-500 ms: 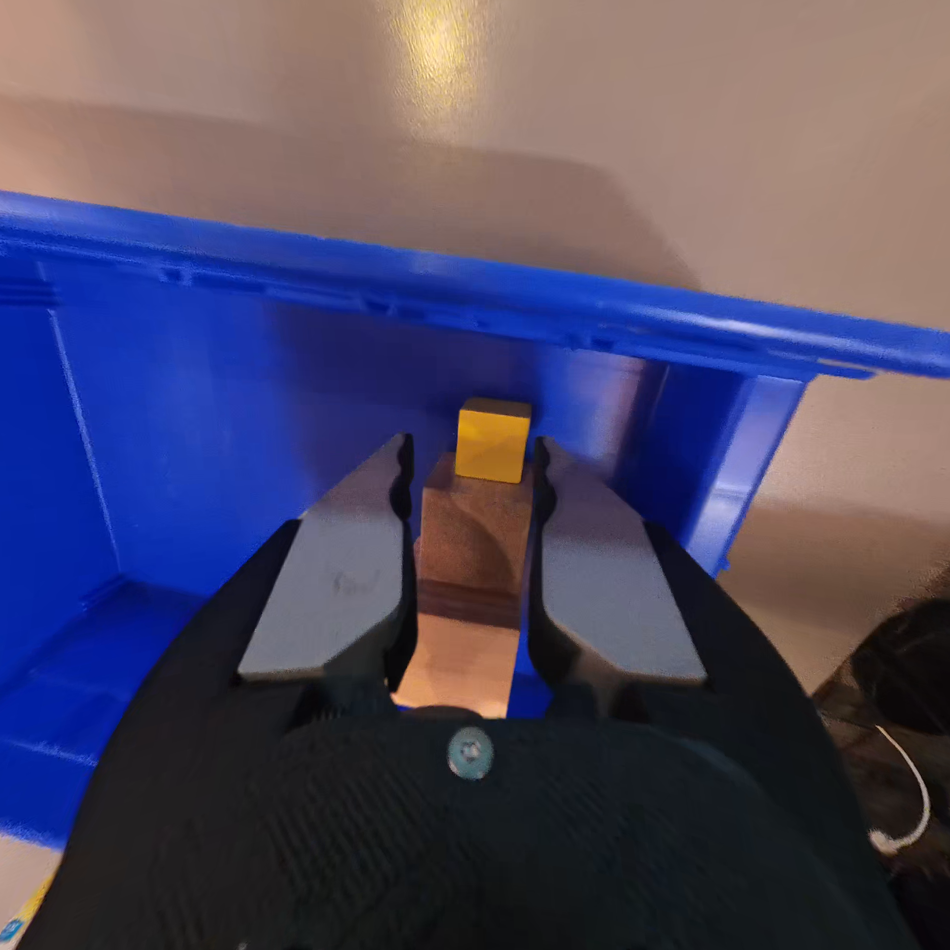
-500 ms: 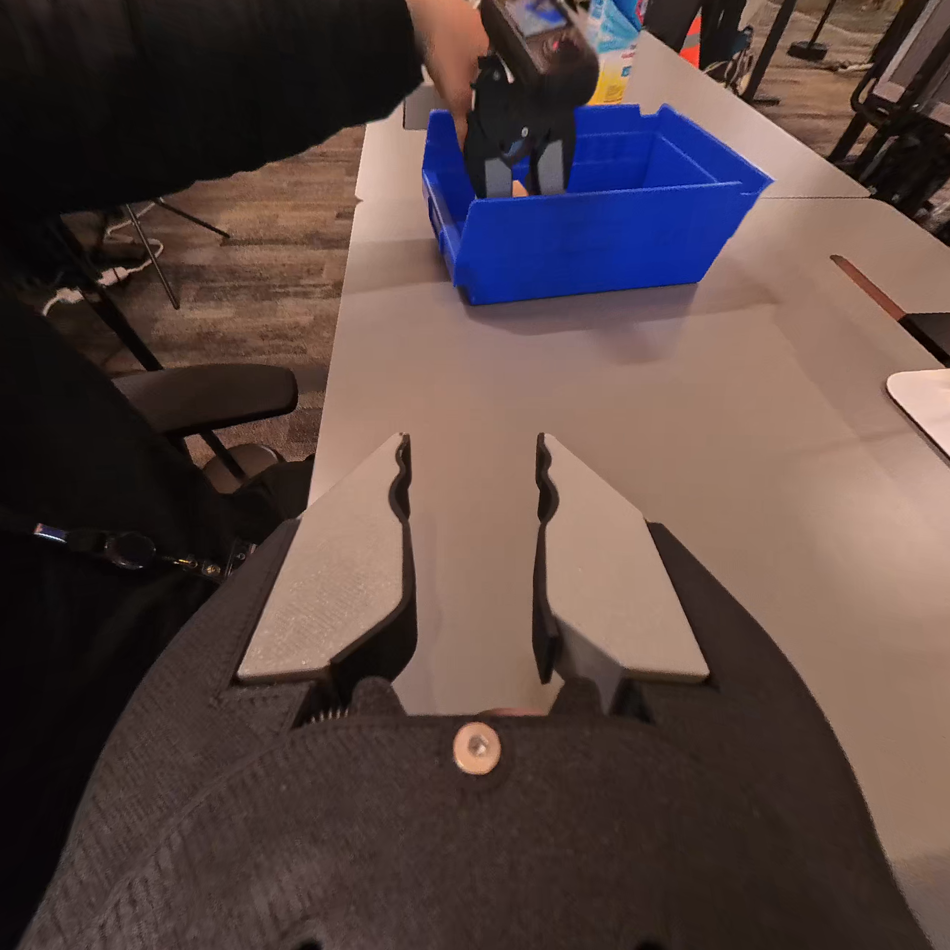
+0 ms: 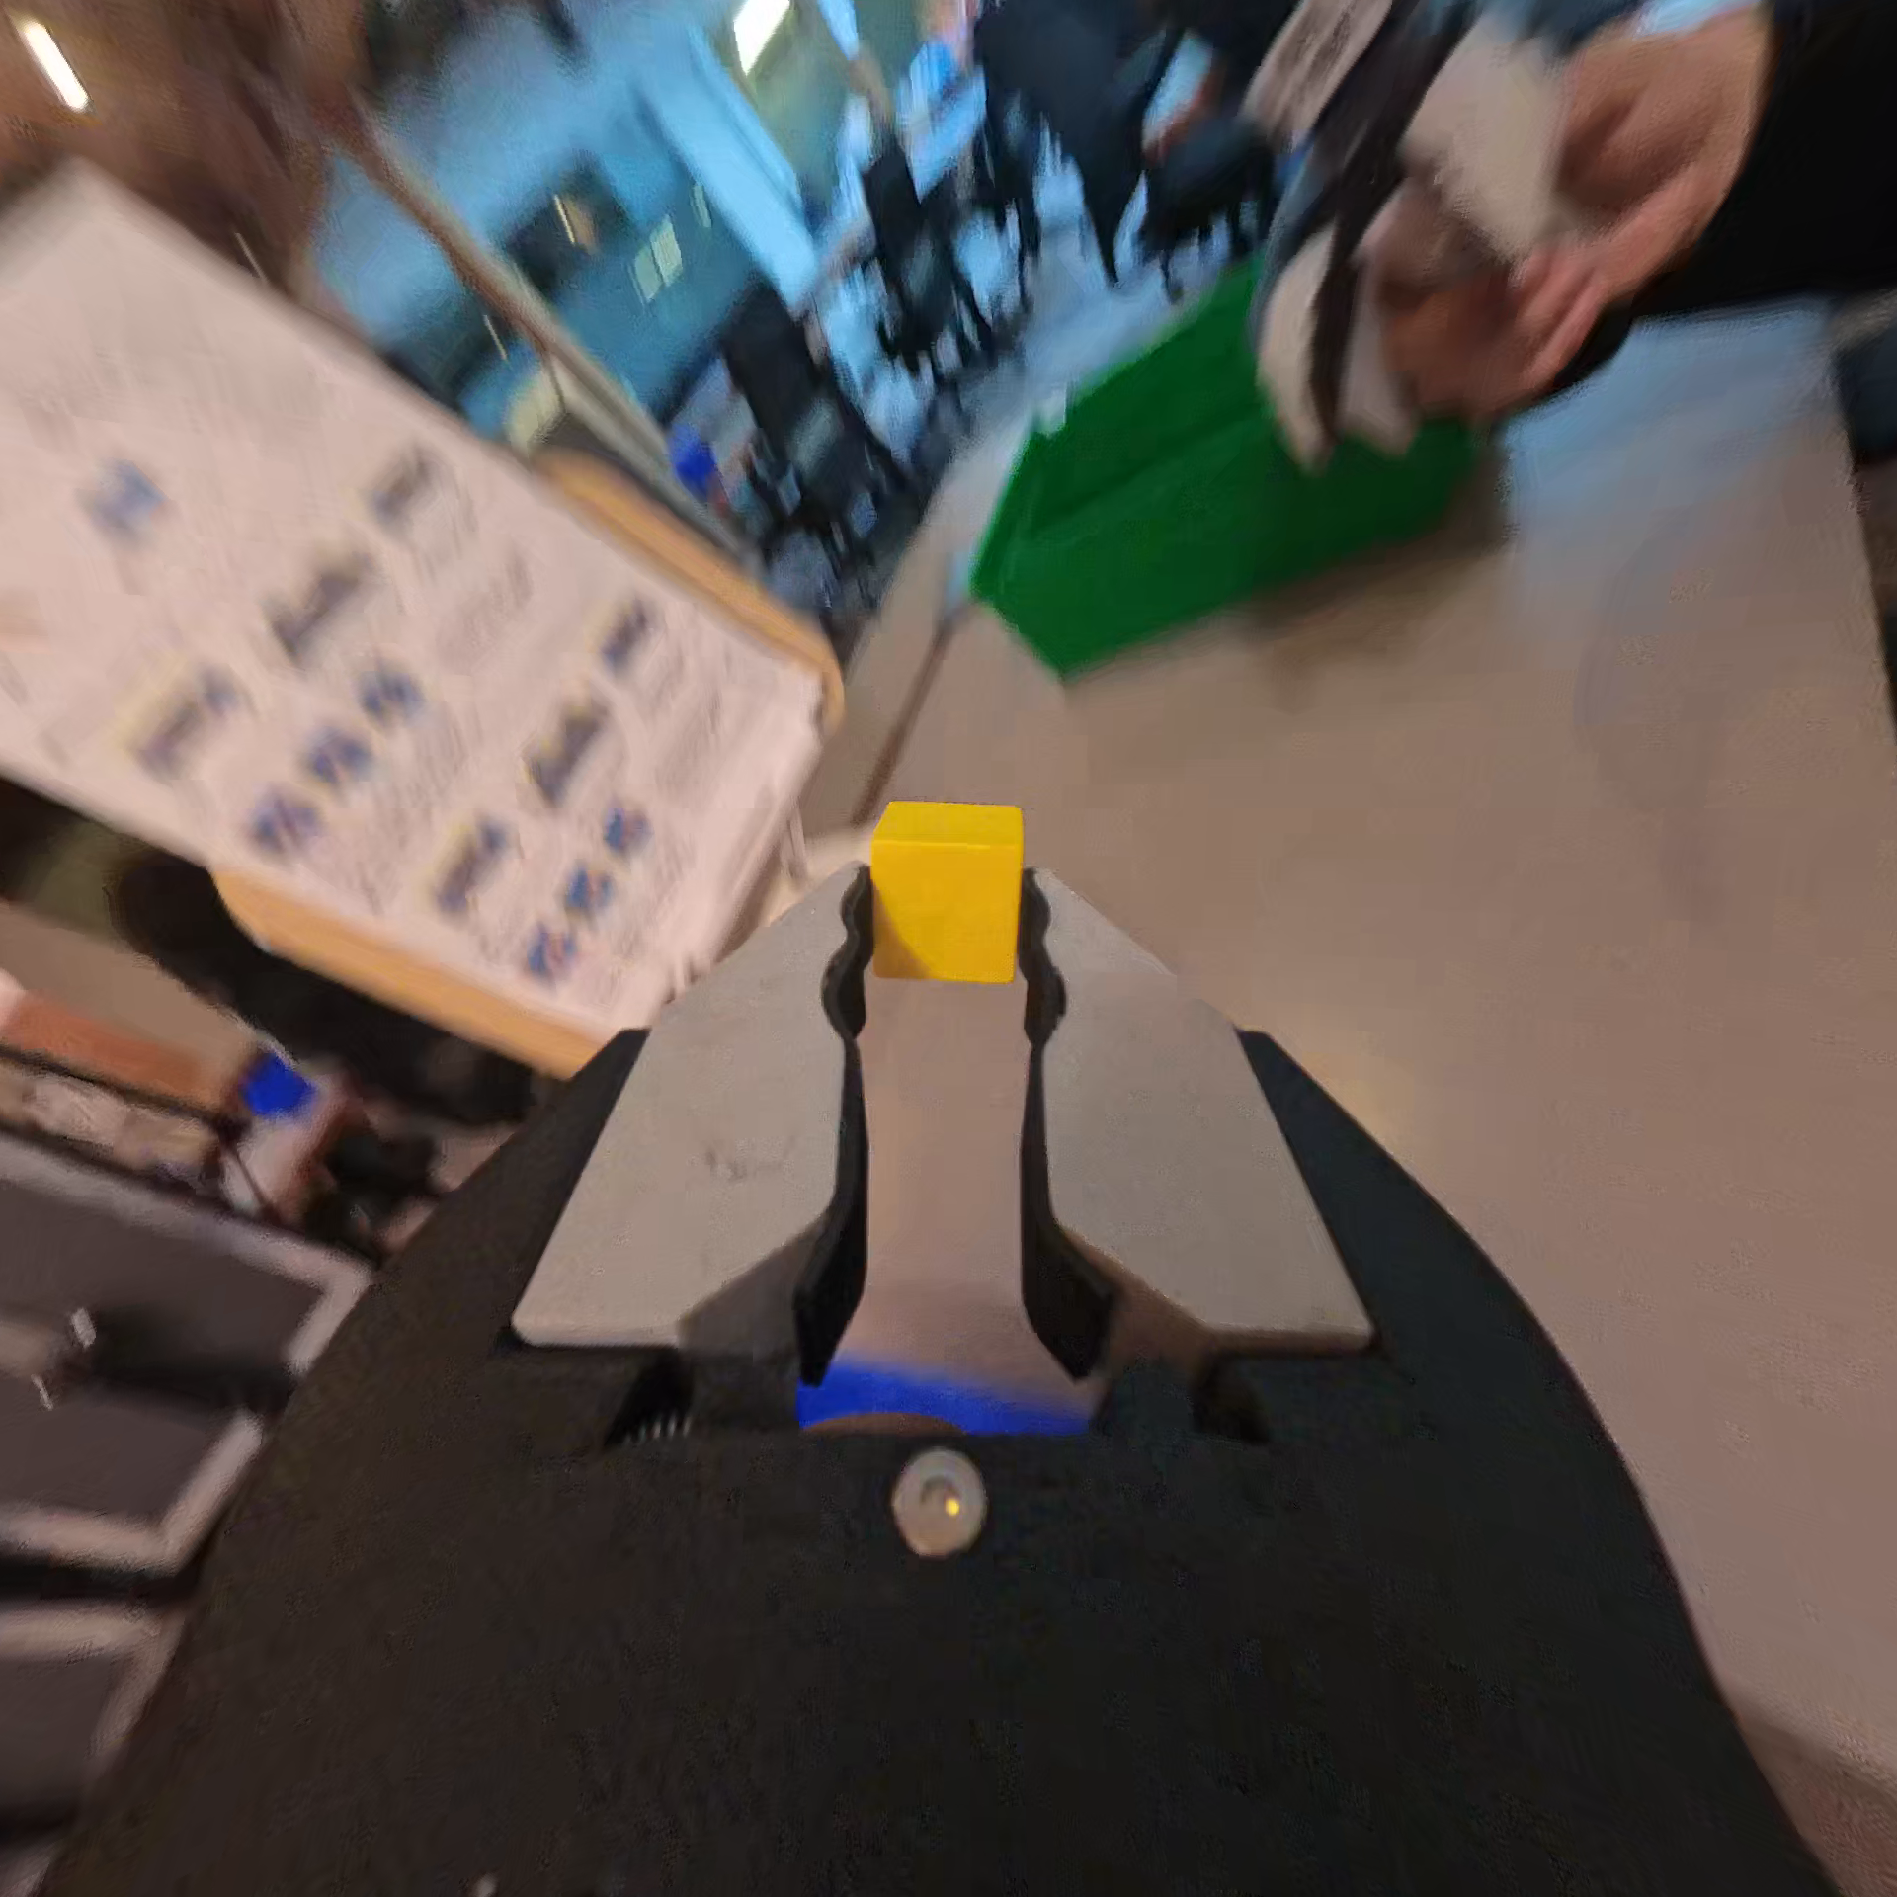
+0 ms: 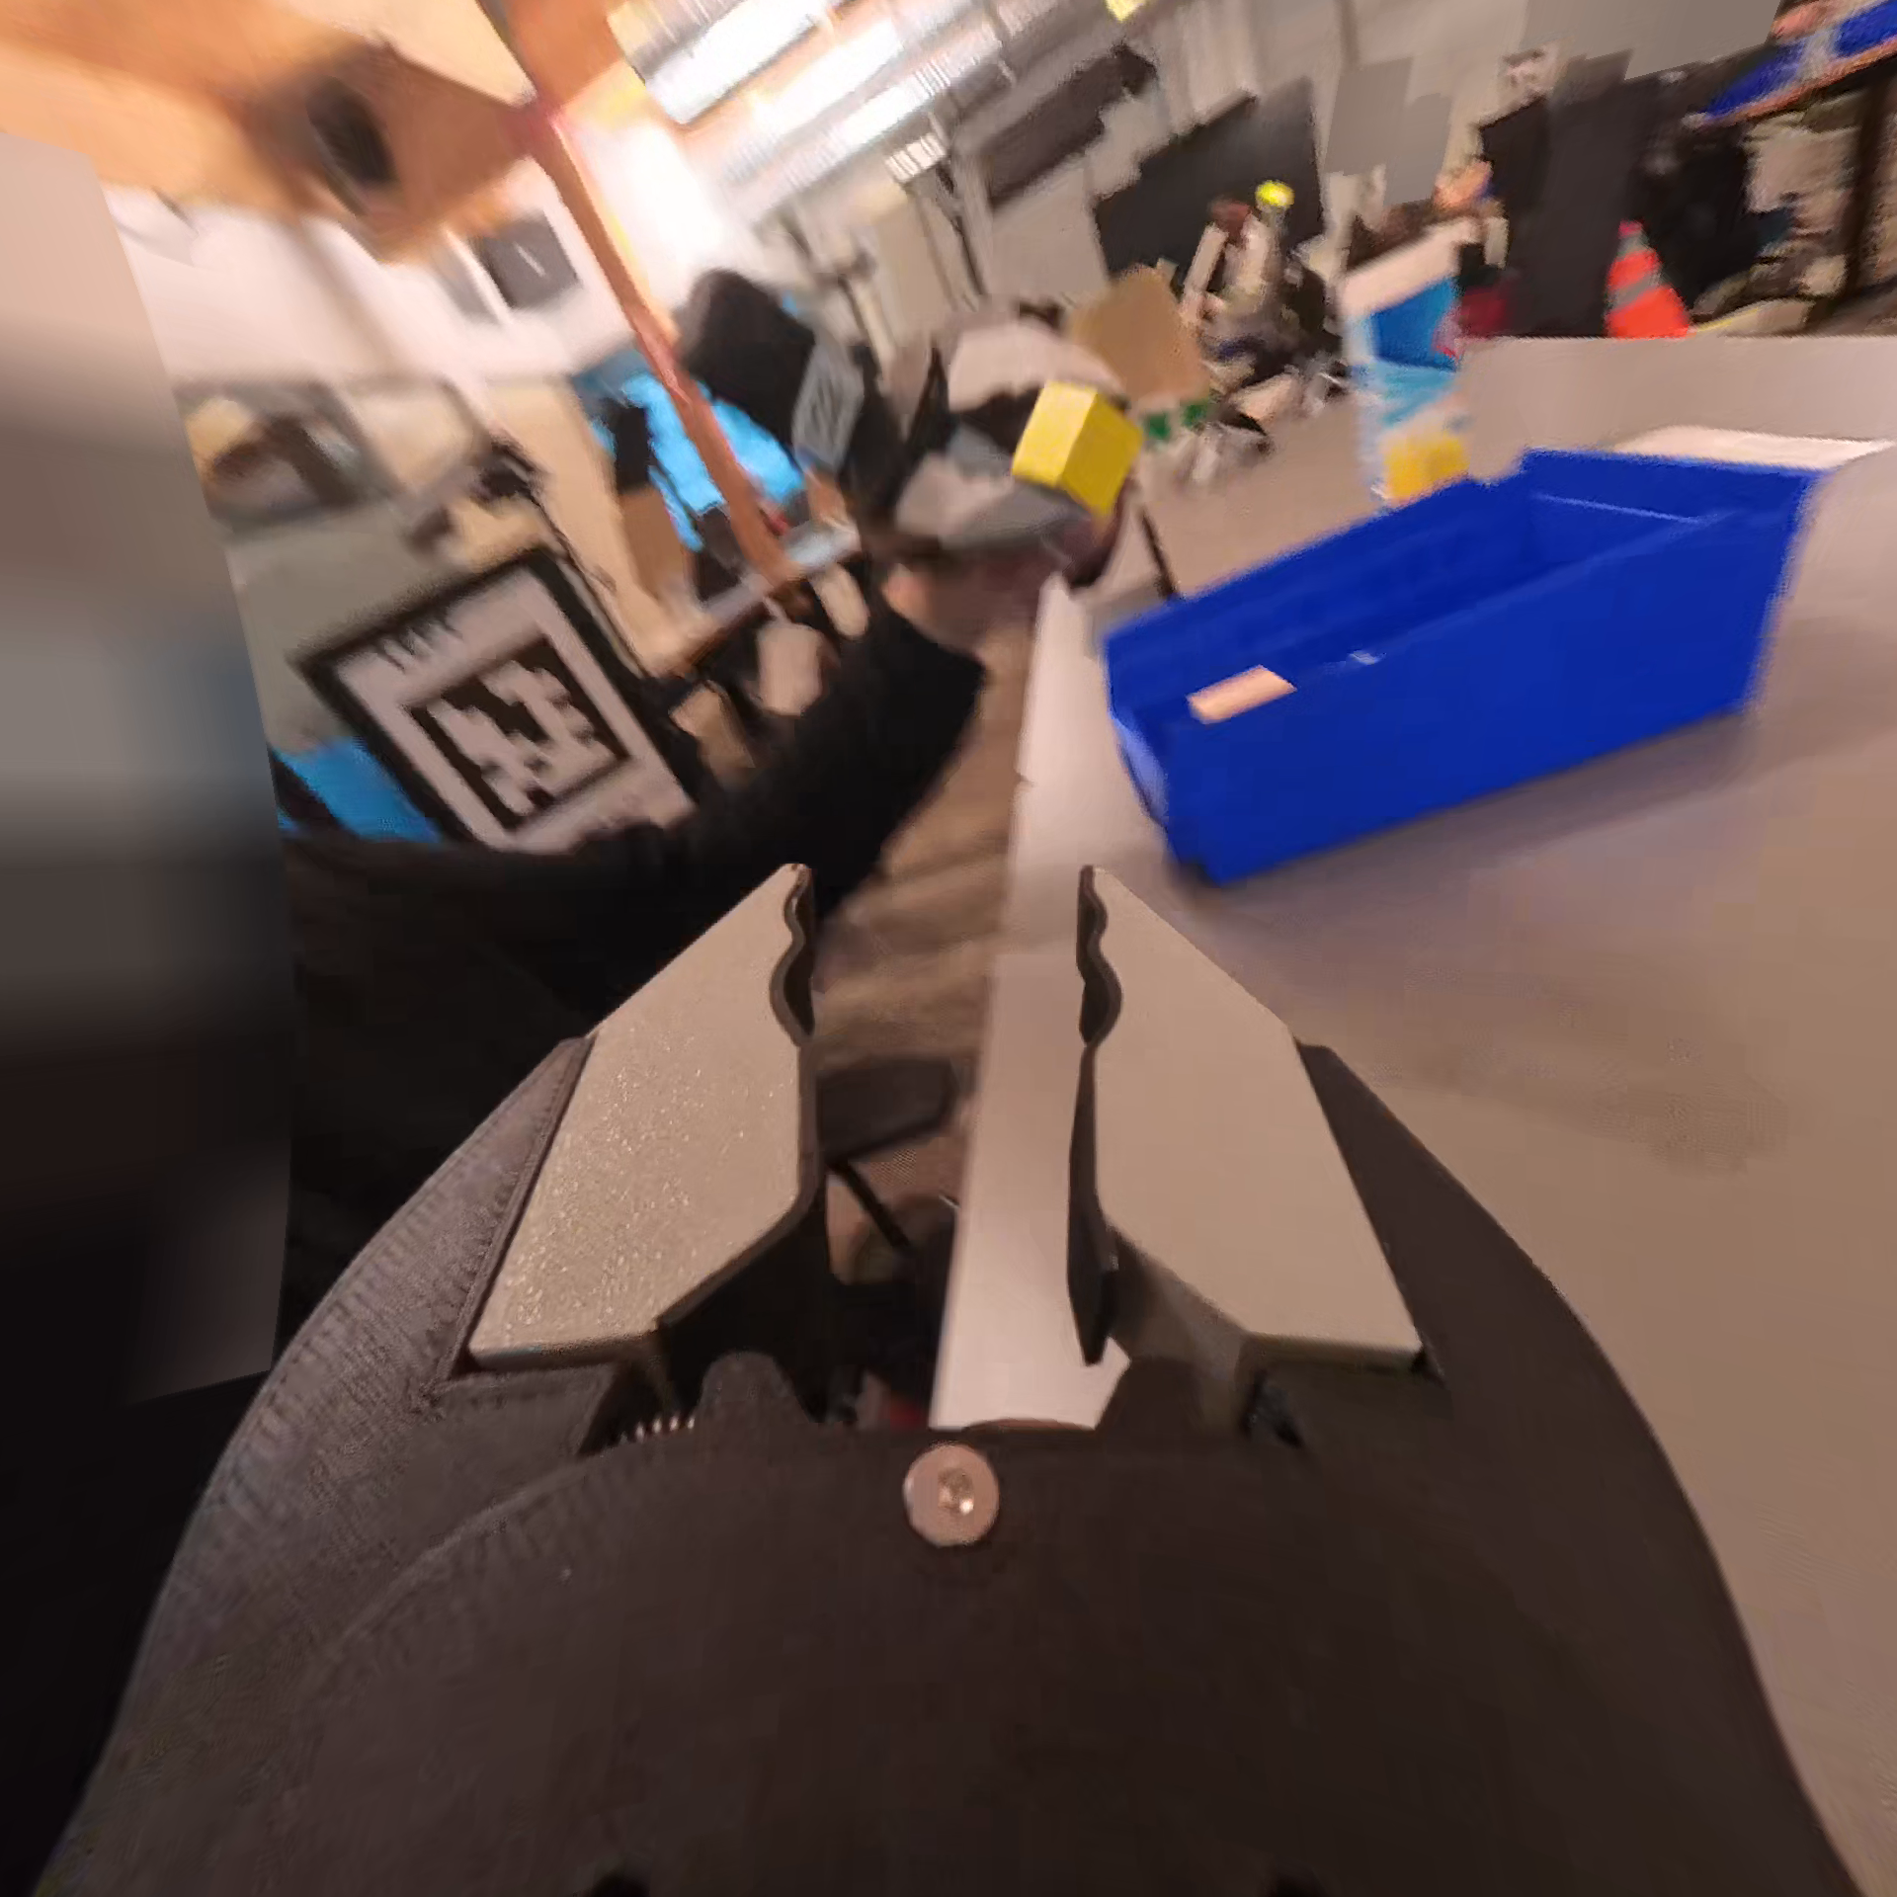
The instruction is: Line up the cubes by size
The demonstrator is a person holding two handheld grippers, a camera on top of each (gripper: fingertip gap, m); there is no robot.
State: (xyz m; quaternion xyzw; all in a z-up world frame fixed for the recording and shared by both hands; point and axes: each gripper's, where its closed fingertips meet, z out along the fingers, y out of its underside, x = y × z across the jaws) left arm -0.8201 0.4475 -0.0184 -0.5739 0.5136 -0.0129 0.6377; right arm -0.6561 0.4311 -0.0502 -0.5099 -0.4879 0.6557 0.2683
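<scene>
My left gripper (image 3: pixel 944 908) is shut on a small yellow cube (image 3: pixel 946 891) and holds it in the air above the grey table (image 3: pixel 1437 924). The same cube (image 4: pixel 1076 447) shows blurred in the right wrist view, raised left of the blue bin (image 4: pixel 1437 657). A pale wooden cube (image 4: pixel 1237 691) lies inside the bin near its left end. My right gripper (image 4: pixel 944 929) is open and empty, over the table's left edge. Both views are motion-blurred.
A green bin (image 3: pixel 1181 513) stands further along the table in the left wrist view, with a hand and my other gripper (image 3: pixel 1437 257) above it. A board with a black-and-white marker (image 4: pixel 493 708) and a dark sleeve (image 4: pixel 719 821) are left of the table.
My left gripper has closed on the yellow cube and lifted it out of the blue bin, swinging away. The wooden cube stays in the bin. My right gripper has swung up and left.
</scene>
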